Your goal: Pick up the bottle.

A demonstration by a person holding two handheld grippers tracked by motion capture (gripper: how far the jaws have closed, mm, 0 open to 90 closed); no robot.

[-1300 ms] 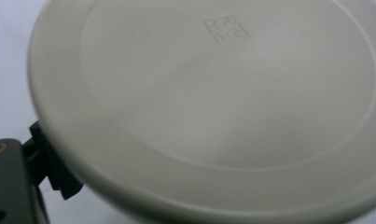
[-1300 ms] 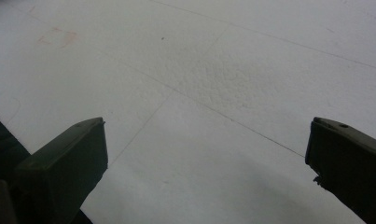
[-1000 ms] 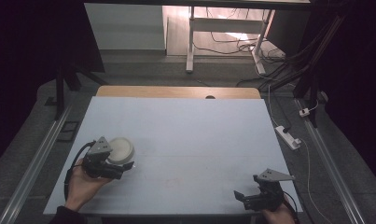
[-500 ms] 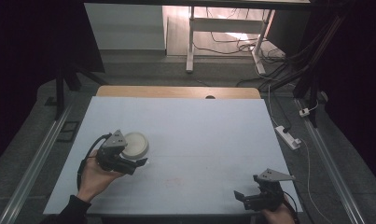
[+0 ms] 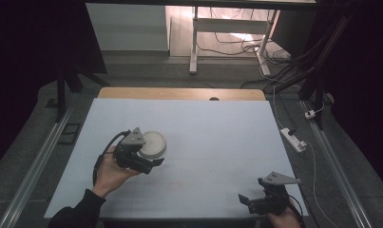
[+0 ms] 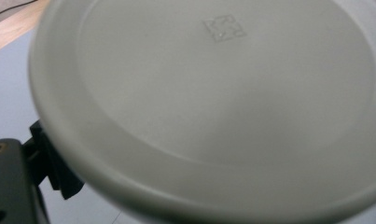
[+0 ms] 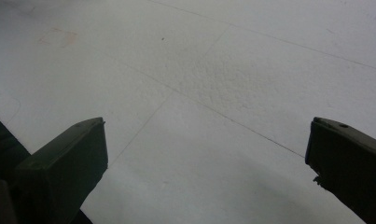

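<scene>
- A round white plate (image 5: 152, 144) is held at its near rim by the left gripper (image 5: 148, 160), above the left half of the white table (image 5: 227, 137), as the high view shows.
- From the left gripper view, the plate (image 6: 213, 107) is seen close up, tilted, its underside with a small square moulded mark turned to the camera; one black jaw is visible at its lower left edge, so the gripper is judged to be clamped on the rim.
- Being round, the plate has no long axis; it lies just ahead of the left hand (image 5: 114, 172) and extends away from the person.
- The right gripper (image 5: 255, 203) is kept at the table's near right corner, well apart from the plate; its jaws are spread wide over bare tabletop in the right gripper view.
- The left hand is clearly the nearer; nothing is seen on the table to obstruct a set-down.
- A power strip (image 5: 293, 139) lies off the table's right edge, away from the work.
</scene>
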